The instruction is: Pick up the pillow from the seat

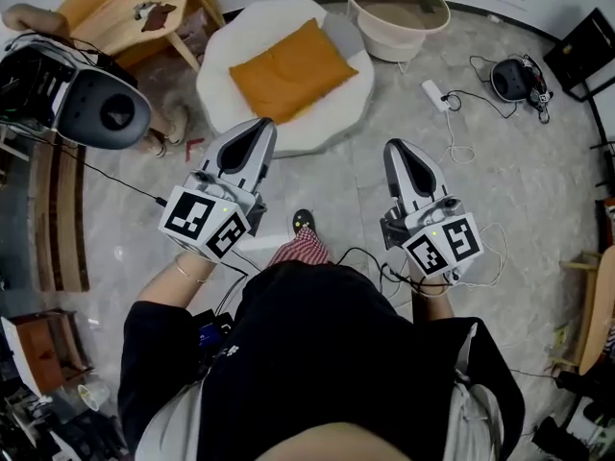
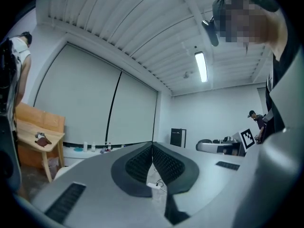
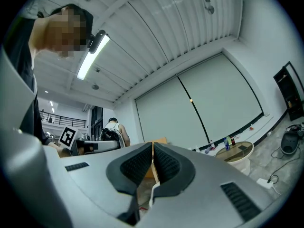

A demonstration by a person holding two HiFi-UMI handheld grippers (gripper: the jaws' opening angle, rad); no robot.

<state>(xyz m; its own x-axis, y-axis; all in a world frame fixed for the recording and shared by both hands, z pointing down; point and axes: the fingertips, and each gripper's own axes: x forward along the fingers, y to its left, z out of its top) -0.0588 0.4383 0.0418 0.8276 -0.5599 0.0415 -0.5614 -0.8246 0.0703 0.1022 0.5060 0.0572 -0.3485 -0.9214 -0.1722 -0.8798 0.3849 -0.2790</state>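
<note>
Pillow (image 1: 291, 68) lies across the middle of the seat (image 1: 351, 104), well ahead of me. My left claw (image 1: 261, 128) and right claw (image 1: 394, 149) are both clenched on nothing; I'd open them wide before reaching for its near edge.

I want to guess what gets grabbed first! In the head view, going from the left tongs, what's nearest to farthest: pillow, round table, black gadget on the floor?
1. Pillow, on the seat just ahead of the left tongs.
2. Round table, farther back, to the right.
3. Black gadget, far off to the right.
</note>
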